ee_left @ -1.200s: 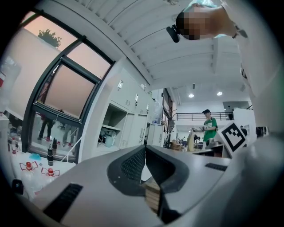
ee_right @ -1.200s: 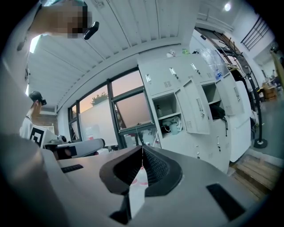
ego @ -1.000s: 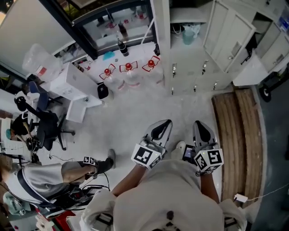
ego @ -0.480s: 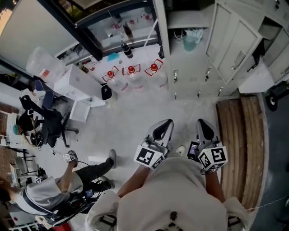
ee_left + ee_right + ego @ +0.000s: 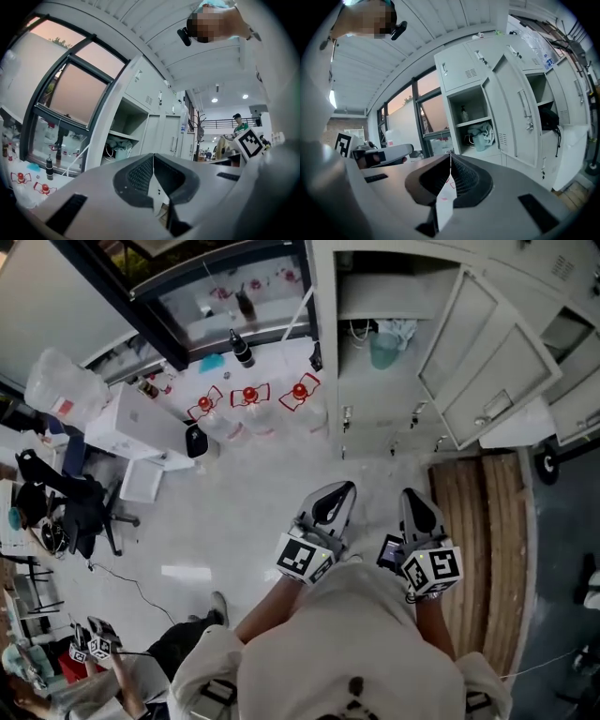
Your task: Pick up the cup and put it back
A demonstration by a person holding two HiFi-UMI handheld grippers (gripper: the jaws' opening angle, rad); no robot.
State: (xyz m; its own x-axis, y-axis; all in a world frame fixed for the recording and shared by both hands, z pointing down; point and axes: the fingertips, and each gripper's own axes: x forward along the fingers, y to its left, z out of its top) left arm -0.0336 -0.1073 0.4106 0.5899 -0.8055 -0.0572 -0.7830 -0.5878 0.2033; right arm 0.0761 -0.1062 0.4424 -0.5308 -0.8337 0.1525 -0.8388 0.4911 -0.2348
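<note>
A pale green cup [image 5: 382, 350] stands on the lower shelf of an open locker [image 5: 361, 413], with a crumpled cloth beside it. The same cup [image 5: 480, 140] shows in the right gripper view, and faintly in the left gripper view [image 5: 123, 153]. My left gripper [image 5: 341, 489] and right gripper [image 5: 412, 495] are held close to my chest, well short of the locker. Each points toward it. Both are shut with nothing between the jaws: the left gripper's pads [image 5: 152, 155] meet, and so do the right gripper's [image 5: 450, 155].
The locker door [image 5: 473, 362] hangs open to the right. Three water jugs with red caps [image 5: 249, 396] and white boxes [image 5: 131, 423] stand at the left by the window. Wooden planks [image 5: 478, 540] lie on the floor at the right. A person [image 5: 103, 652] crouches at lower left.
The head view has shifted so the open locker and cup show more fully. The person at lower left has moved down and away. Both grippers stay shut near my chest.
</note>
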